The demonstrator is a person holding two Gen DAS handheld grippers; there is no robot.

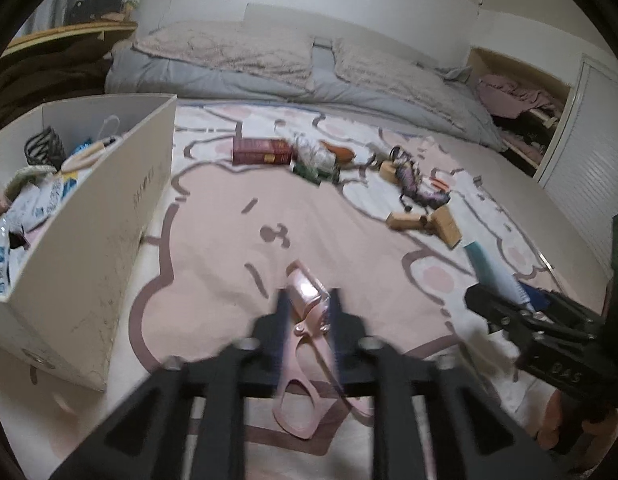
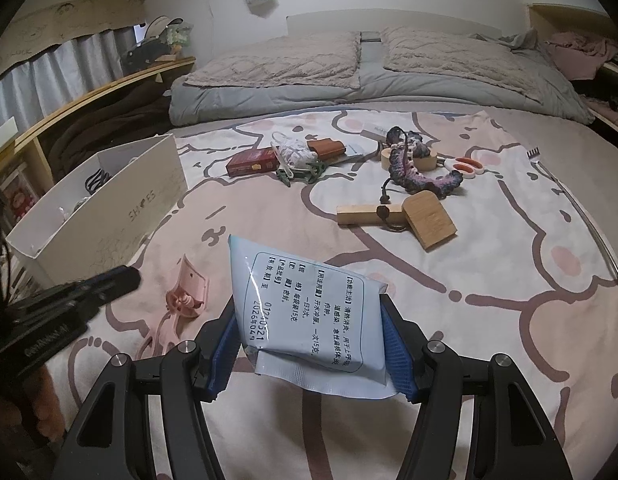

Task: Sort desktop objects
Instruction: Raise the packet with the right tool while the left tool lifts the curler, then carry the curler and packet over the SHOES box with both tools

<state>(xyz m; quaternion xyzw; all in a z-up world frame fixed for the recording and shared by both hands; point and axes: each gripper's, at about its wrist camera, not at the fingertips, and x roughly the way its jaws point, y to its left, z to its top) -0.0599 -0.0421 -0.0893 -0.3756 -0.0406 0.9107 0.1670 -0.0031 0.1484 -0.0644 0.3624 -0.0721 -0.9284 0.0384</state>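
Left hand-held gripper [image 1: 308, 306]: I have its jaws narrowed around the pink clip tool [image 1: 307, 300] on the bed. Head of the tool sits between the fingers, handles trail back under the gripper. Frame is blurred, so I can't tell whether the pads actually press on it or whether it is lifted off the bedspread [image 1: 213, 264]. From the right wrist view the tool looks like it lies on the bedspread near the bed's near edge, left gripper's tip just beside it.

Right hand-held gripper [image 2: 309, 334]: clamped on a pale blue sachet [image 2: 305, 308] with printed text, blue pads pressing both side edges, sachet held clear of the bed.

White shoebox [image 1: 121, 216] sits at the bed's left edge, open top, already holding packets and other small stuff.

Rest of the clutter is mid-bed, toward the pillows [image 2: 277, 64]:
- dark red box [image 2: 251, 165] next to a white mesh bundle [image 2: 295, 152]
- green clips [image 2: 305, 174] just in front of those
- brown pouch [image 2: 327, 147]
- crocheted purple strip [image 2: 421, 168] draped over a round wooden piece [image 2: 427, 160]
- orange-handled scissors [image 2: 465, 166] to the right of it
- wooden mallet-shaped piece [image 2: 405, 218] nearer me, right of centre
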